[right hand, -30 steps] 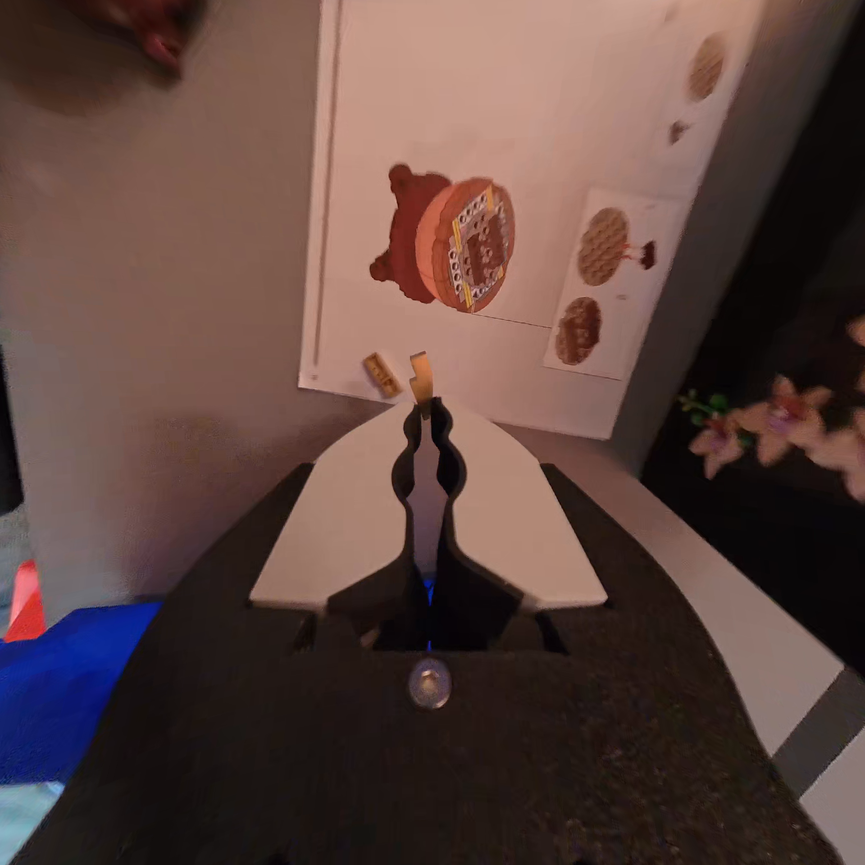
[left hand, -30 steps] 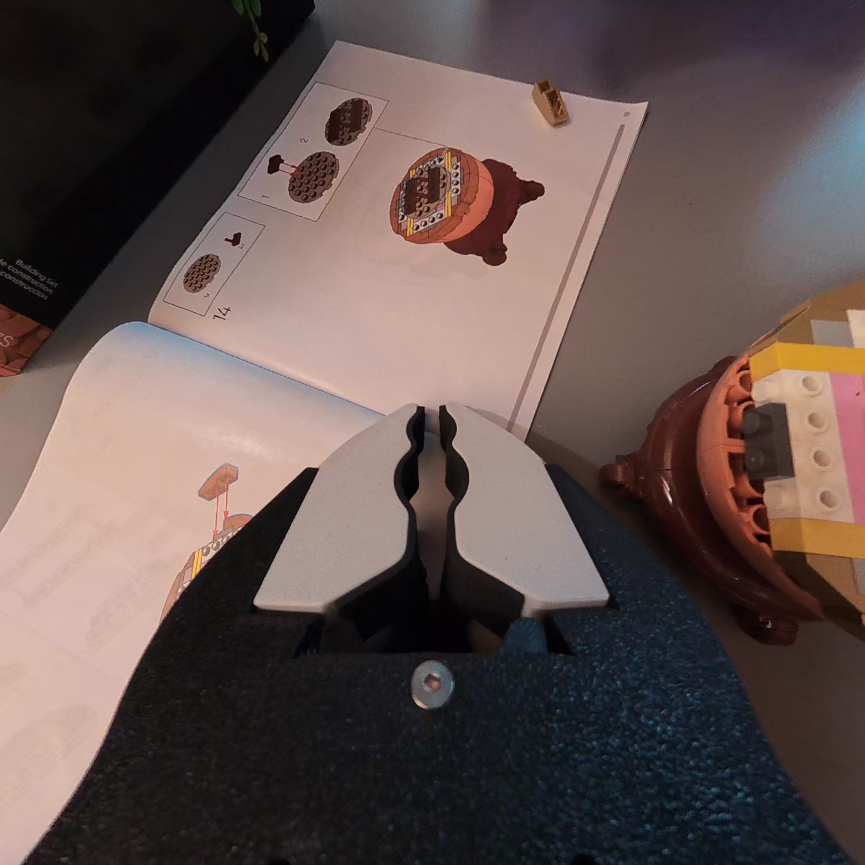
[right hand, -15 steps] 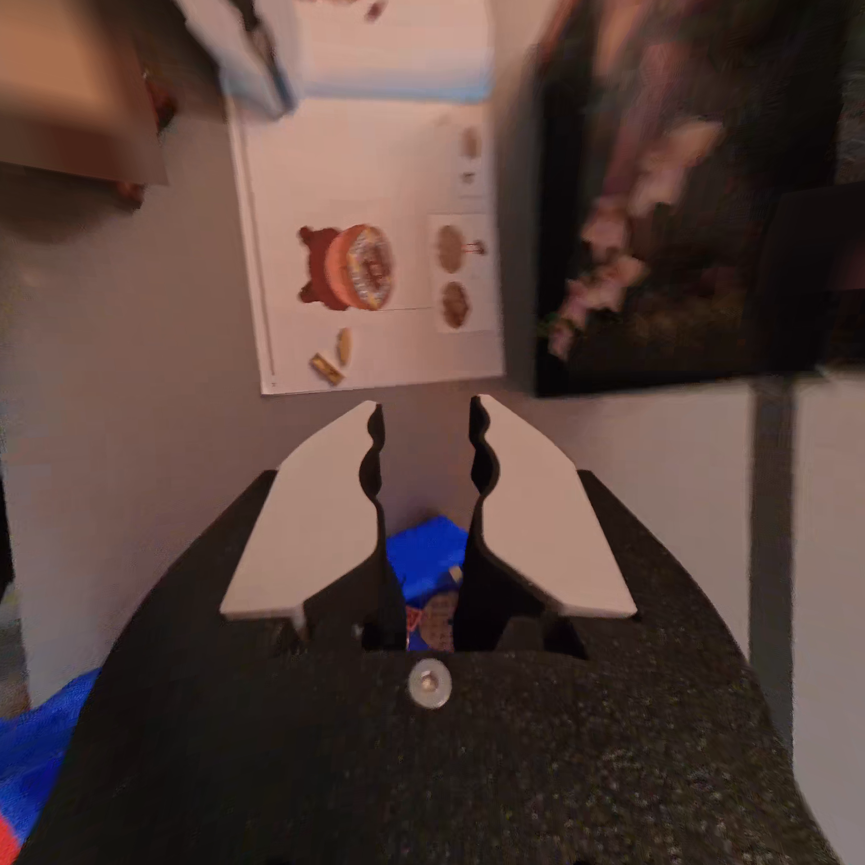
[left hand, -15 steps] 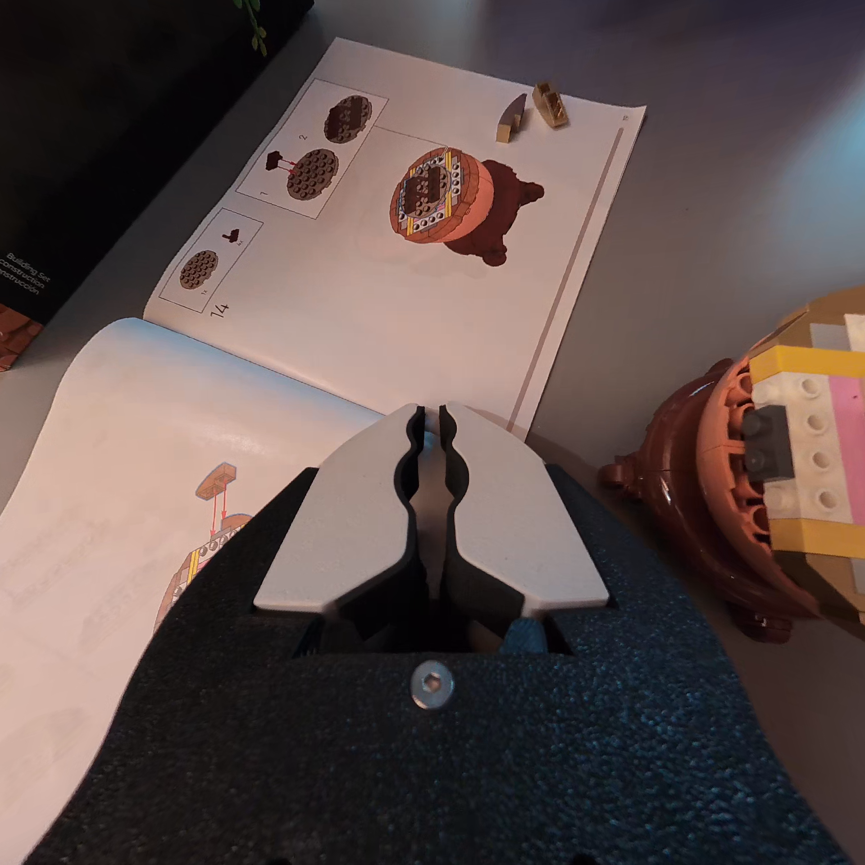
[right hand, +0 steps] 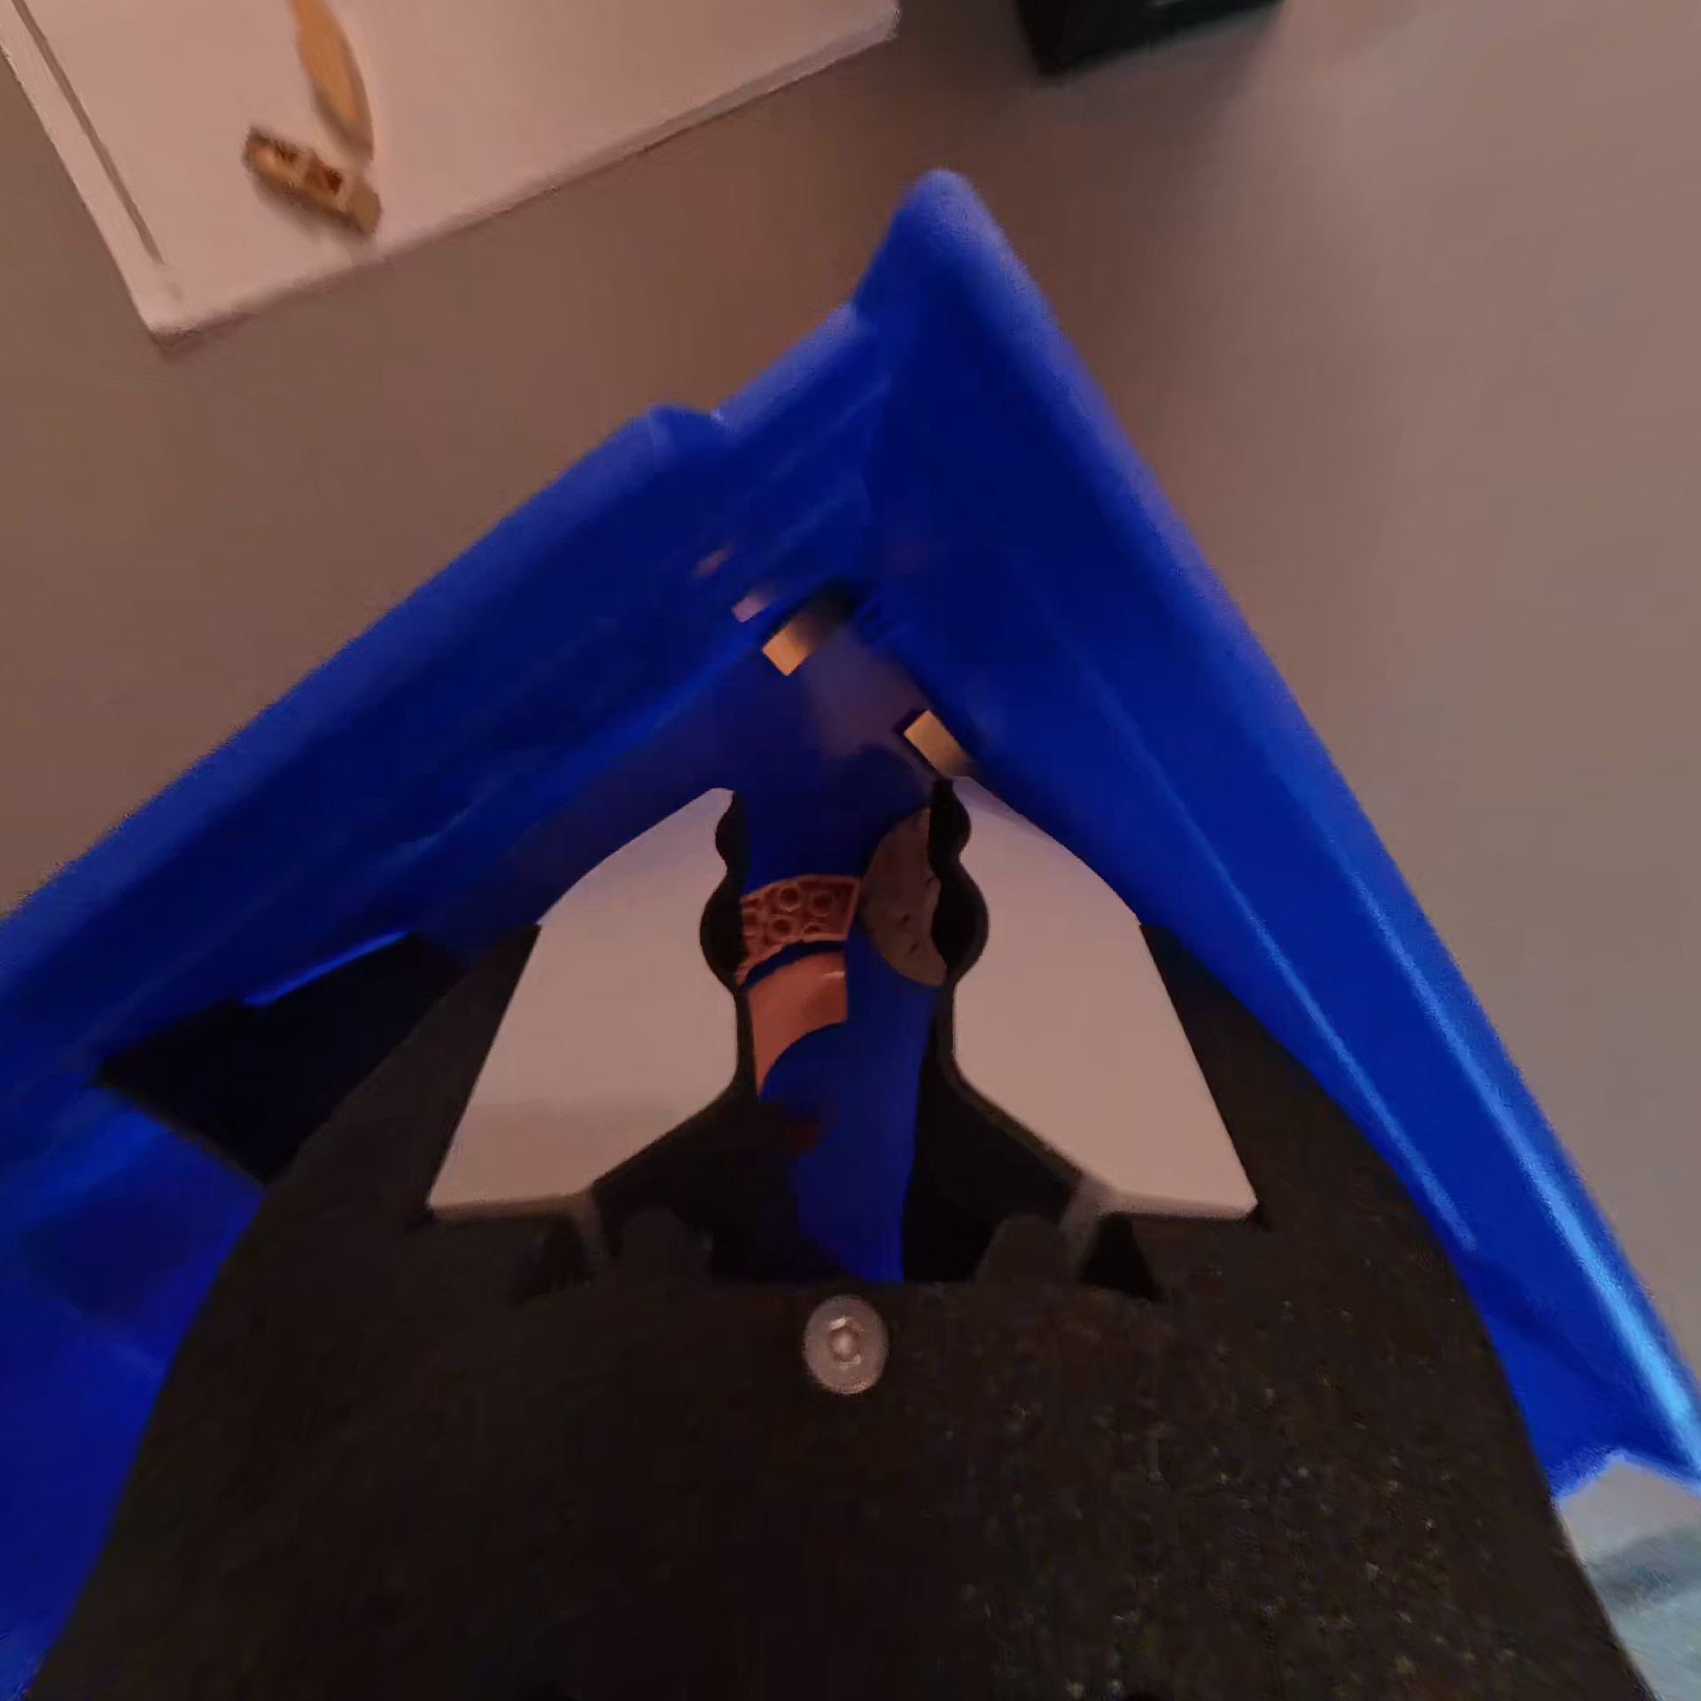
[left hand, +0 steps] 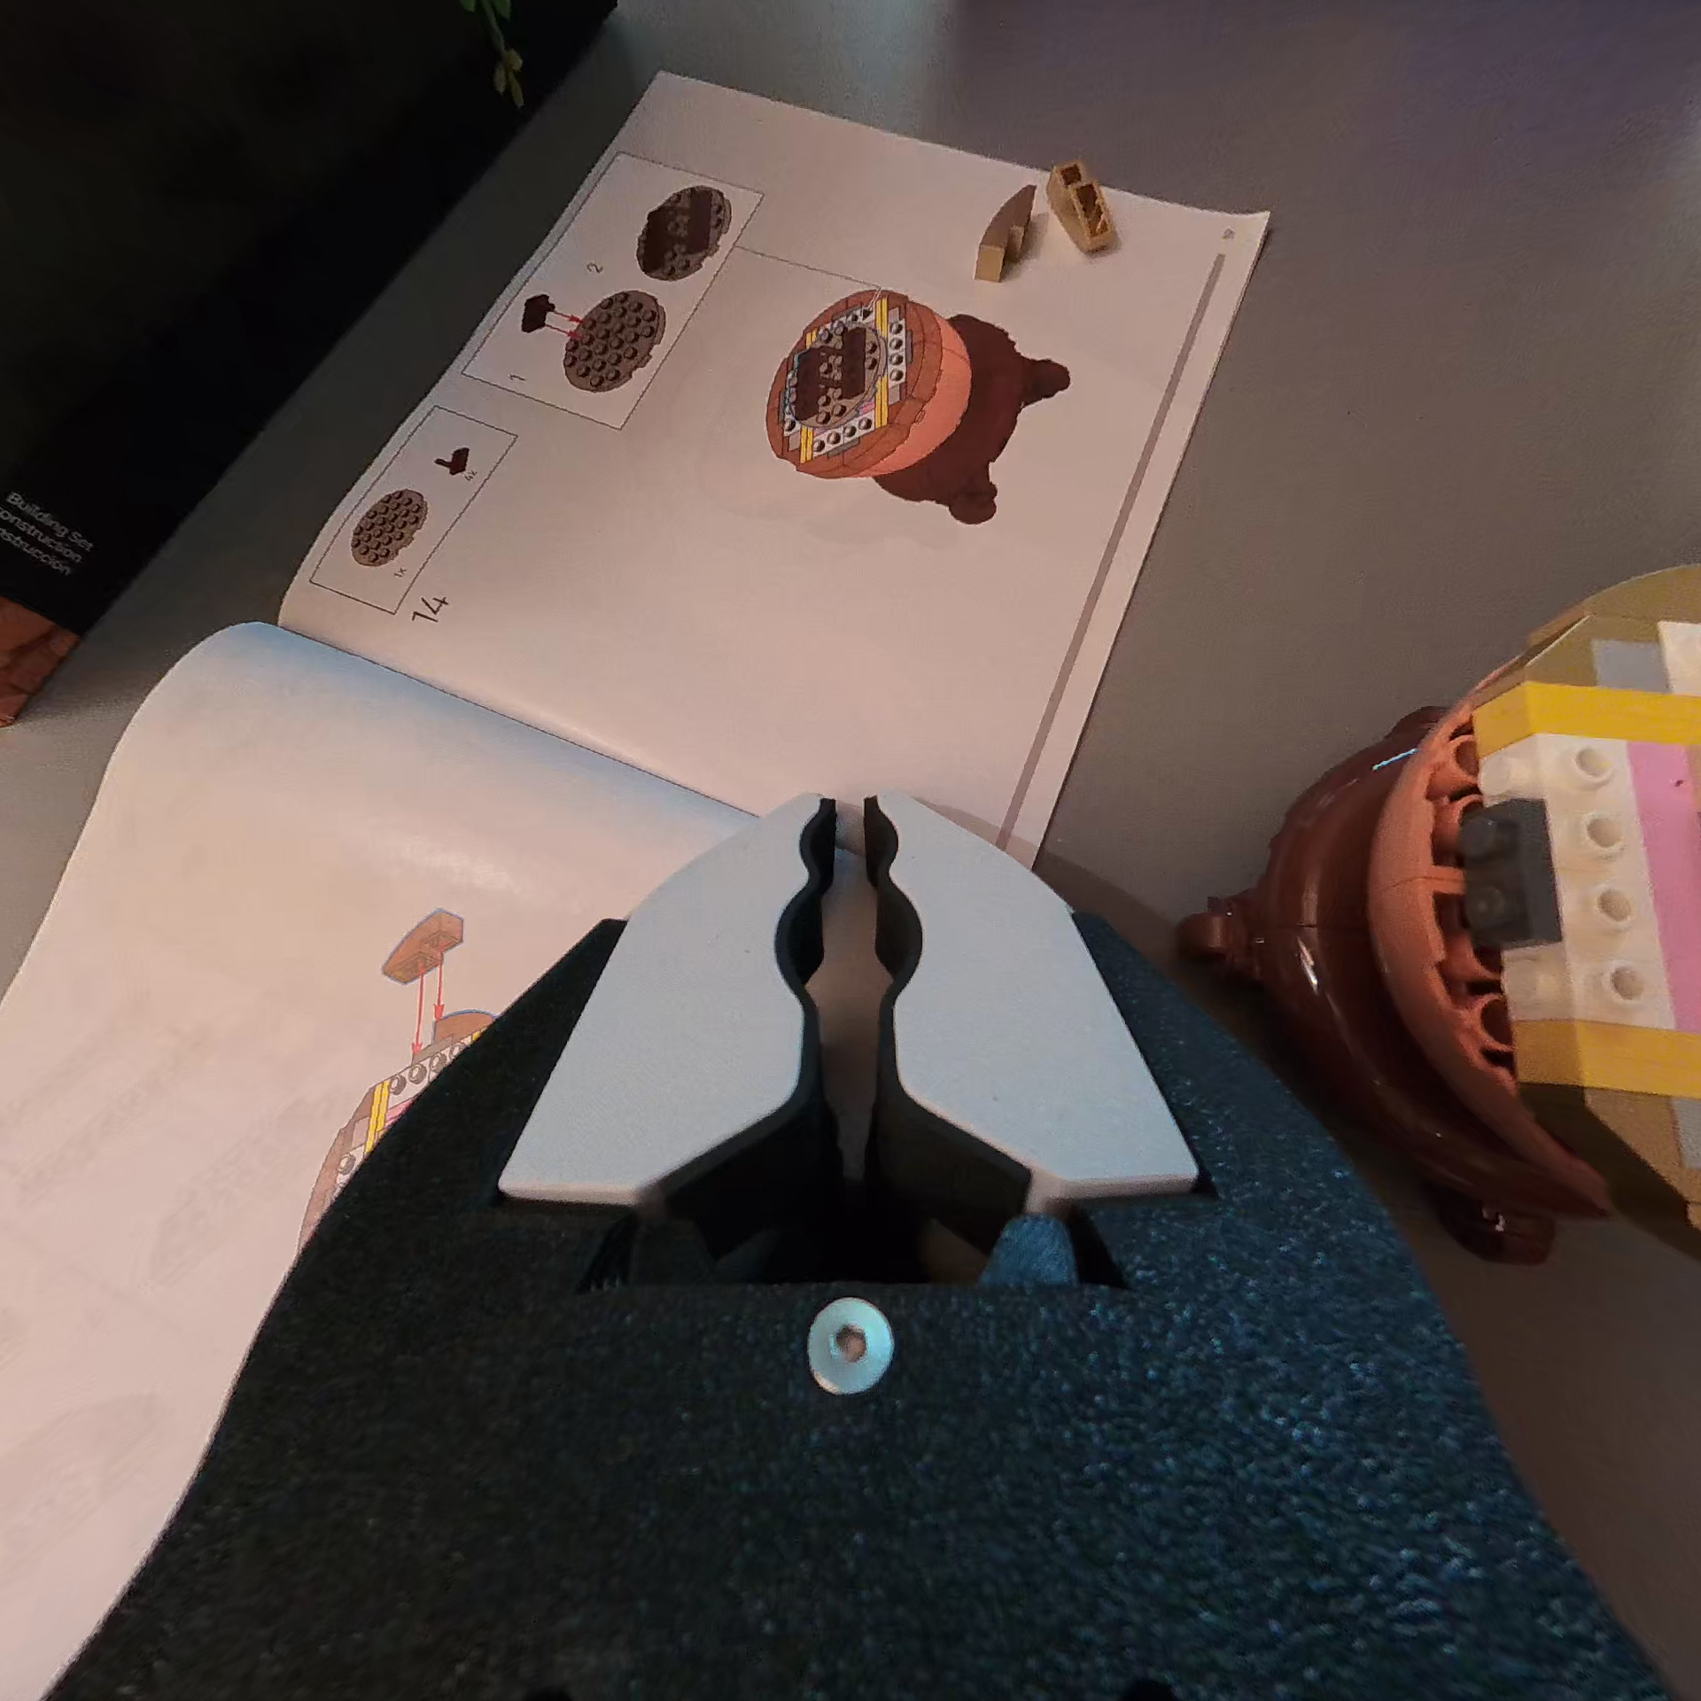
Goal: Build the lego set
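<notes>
While the left claw (left hand: 849,810) hovers with its fingers nearly pressed together and nothing between them, it sits over the open instruction booklet (left hand: 736,571) on the grey tabletop (left hand: 1381,414). Beside the booklet's near corner lies the partly built brown lego model (left hand: 1510,966). Two tan lego pieces (left hand: 1045,221) rest on the booklet's far corner. The right claw (right hand: 833,805) is spread, empty, over a blue bin (right hand: 1058,515) holding loose bricks, beyond that far corner.

Ahead of my left gripper (left hand: 849,805): open booklet (left hand: 736,571), flat | right: brown model (left hand: 1491,994) blocks | right gripper (right hand: 833,801): blue bin wall (right hand: 1058,515) hems my fingers.
</notes>
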Demonstrator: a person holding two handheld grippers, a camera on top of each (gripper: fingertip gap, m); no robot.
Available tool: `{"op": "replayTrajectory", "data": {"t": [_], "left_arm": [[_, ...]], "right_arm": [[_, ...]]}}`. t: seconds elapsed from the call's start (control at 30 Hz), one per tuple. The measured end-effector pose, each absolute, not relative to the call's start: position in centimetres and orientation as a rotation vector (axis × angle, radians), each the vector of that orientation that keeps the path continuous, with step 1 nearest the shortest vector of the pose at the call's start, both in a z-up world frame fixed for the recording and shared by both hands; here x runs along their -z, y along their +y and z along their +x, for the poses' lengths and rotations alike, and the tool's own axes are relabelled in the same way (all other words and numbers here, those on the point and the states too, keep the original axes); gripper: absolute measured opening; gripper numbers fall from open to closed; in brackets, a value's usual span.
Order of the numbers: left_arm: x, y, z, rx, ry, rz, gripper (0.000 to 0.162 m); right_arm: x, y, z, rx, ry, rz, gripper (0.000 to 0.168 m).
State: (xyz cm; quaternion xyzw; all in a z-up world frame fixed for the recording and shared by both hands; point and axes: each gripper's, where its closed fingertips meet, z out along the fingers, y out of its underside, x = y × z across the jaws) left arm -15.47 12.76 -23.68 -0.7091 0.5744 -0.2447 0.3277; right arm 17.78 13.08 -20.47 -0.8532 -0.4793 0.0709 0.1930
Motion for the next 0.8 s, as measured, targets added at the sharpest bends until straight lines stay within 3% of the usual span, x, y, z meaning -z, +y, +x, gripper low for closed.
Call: {"op": "replayTrajectory", "data": {"t": [0.3,0.37,0.53,0.8], "left_arm": [[23.7,12.8,-15.5,0.627,1.506,-1.848,0.006],[23.7,12.8,-15.5,0.631,1.506,-1.851,0.006],[23.7,12.8,-15.5,0.642,1.503,-1.858,0.006],[23.7,12.8,-15.5,0.634,1.505,-1.853,0.006]], "right_arm": [[23.3,14.3,17.4,-0.063,-1.621,-2.247,0.029],[23.0,13.0,16.9,-0.208,-1.637,-2.281,0.015],[21.3,13.6,17.2,-0.198,-1.579,-2.234,0.020],[23.2,14.8,17.9,-0.002,-1.702,-2.102,0.025]]}}
